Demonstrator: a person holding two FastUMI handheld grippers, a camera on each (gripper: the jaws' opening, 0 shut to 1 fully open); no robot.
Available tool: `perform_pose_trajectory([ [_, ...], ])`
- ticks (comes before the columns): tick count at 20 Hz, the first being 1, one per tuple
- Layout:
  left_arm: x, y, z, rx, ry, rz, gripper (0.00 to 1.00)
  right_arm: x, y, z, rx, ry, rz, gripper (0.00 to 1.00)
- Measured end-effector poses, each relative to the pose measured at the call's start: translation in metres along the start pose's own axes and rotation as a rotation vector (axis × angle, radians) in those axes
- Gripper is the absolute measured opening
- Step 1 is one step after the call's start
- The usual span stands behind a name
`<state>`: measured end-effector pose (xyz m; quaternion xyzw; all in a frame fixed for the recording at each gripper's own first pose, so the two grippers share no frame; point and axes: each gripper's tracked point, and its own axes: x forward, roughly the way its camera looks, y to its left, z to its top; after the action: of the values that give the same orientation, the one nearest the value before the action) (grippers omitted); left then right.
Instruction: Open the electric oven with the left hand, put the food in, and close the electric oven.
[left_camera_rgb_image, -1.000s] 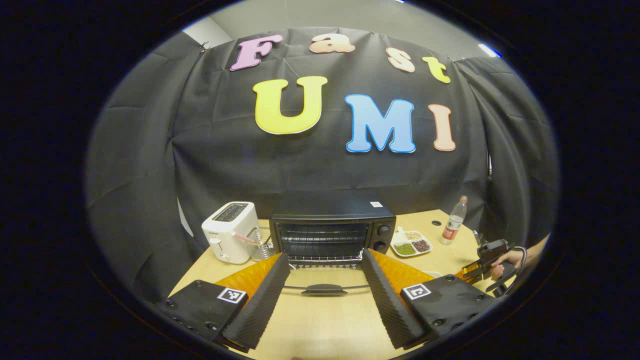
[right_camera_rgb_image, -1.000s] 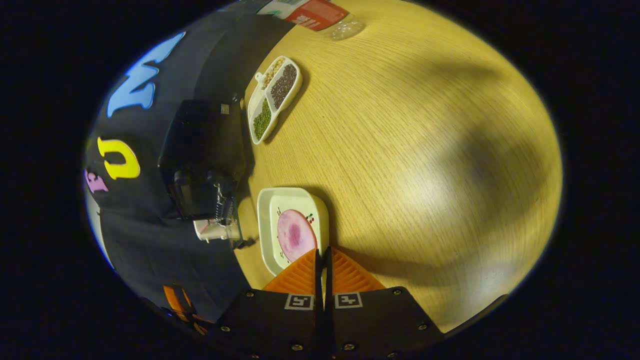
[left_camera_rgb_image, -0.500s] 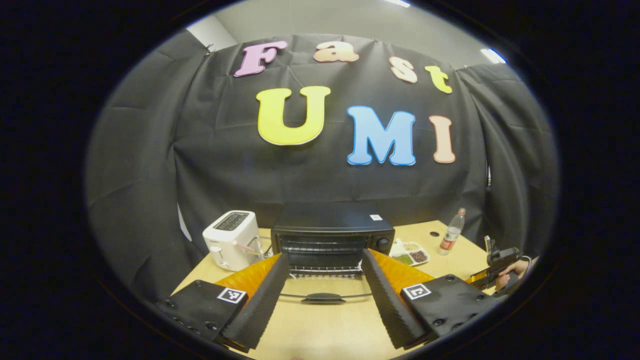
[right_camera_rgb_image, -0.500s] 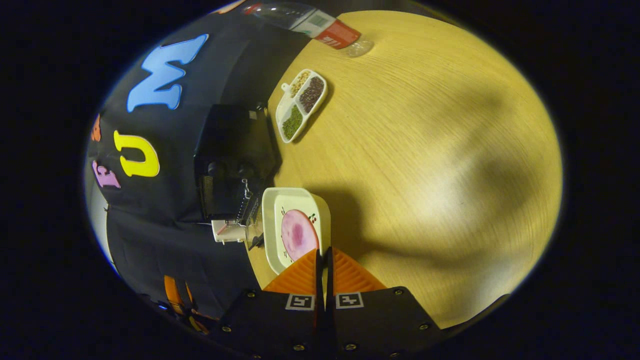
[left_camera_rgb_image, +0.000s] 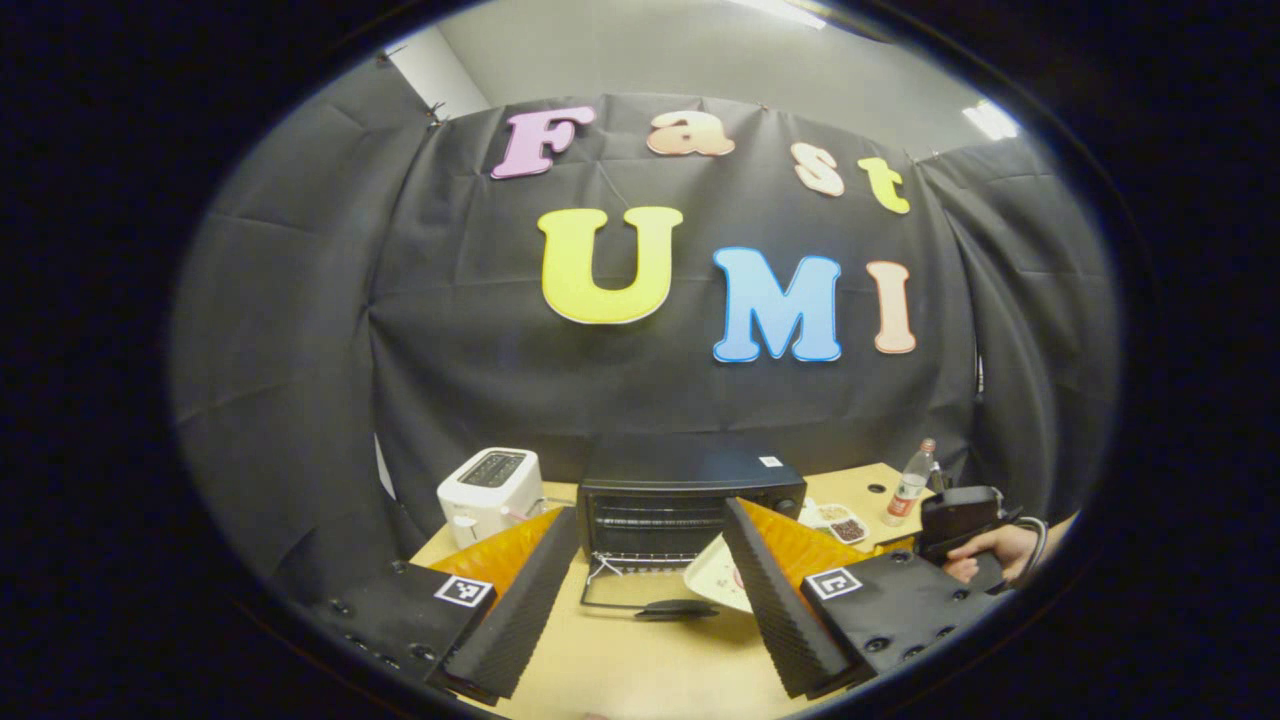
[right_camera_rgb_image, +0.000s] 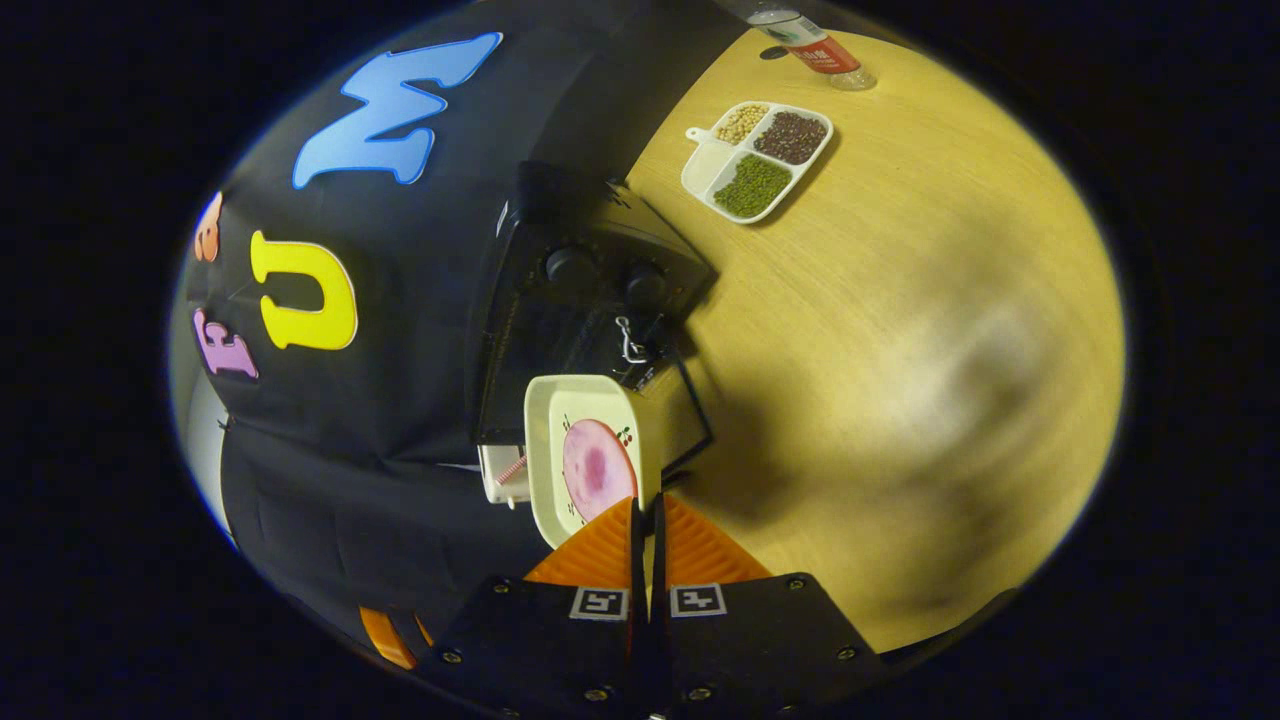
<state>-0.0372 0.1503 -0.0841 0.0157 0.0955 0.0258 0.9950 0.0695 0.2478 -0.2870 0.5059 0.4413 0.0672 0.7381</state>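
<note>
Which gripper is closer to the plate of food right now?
Right. The right gripper is shut on the plate rim, carrying it over the open oven door. The left gripper hangs open, back from the door, apart from the plate.

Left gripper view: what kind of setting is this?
Likely a staged kitchen booth: a black electric oven with its door open, a white toaster and a white divided tray of beans on a light wooden table.

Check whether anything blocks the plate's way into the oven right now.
Nothing visible does. The oven door hangs open and flat, its mouth bare in front. The right gripper, shut on the plate, holds it just beside the opening; the left gripper stands back, open.
</note>
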Motion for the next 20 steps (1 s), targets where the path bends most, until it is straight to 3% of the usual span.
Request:
perform_pose_trajectory([
  [7, -0.029, 0.065, -0.017, -0.049, 0.021, 0.101, 1.0, 0.094, 0.037, 0.016, 0.288, -0.209, -0.023, 0.01],
  [8, -0.033, 0.075, -0.017, -0.058, 0.023, 0.121, 0.92, 0.104, 0.037, 0.023, 0.314, -0.248, -0.032, 0.01],
  [9, -0.037, 0.084, -0.018, -0.068, 0.025, 0.141, 0.94, 0.114, 0.038, 0.03, 0.344, -0.291, -0.039, 0.01],
  [14, -0.043, 0.115, -0.027, -0.08, 0.049, 0.207, 0.99, 0.158, 0.049, 0.051, 0.438, -0.388, -0.063, 0.01],
  [20, -0.032, 0.115, -0.027, -0.062, 0.067, 0.202, 1.0, 0.192, 0.067, 0.062, 0.513, -0.473, -0.077, 0.01],
])
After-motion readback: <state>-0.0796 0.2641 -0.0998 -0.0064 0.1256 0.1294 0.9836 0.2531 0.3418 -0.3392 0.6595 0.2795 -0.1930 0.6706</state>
